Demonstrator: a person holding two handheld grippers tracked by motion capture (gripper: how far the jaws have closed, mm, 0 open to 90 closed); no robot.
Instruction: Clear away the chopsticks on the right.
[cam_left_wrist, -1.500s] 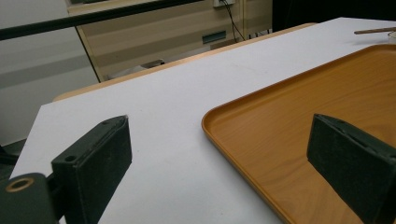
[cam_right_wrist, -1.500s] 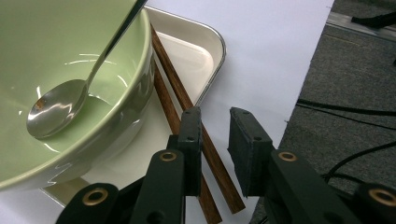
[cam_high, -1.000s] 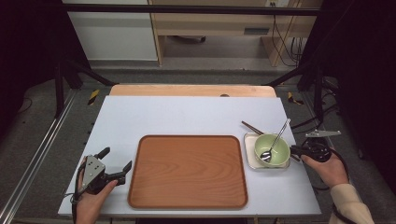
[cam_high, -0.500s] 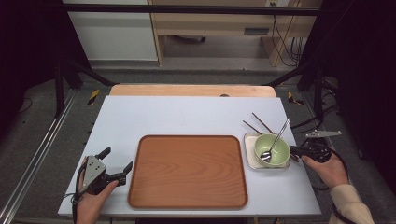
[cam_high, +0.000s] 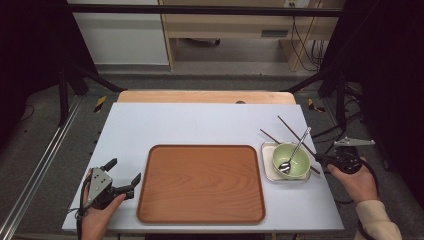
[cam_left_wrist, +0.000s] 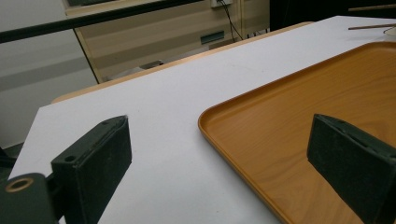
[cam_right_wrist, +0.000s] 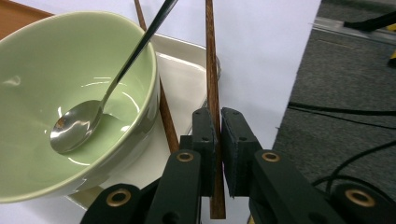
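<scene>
The green bowl stands on a small white square plate, just right of the empty wooden tray, and holds a metal spoon whose handle leans over the far rim. The right gripper has just been closing and now pinches one brown chopstick beside the bowl; the second chopstick lies across the plate, against the bowl. The left gripper rests with its jaws spread at the tray's left edge, on the white table.
</scene>
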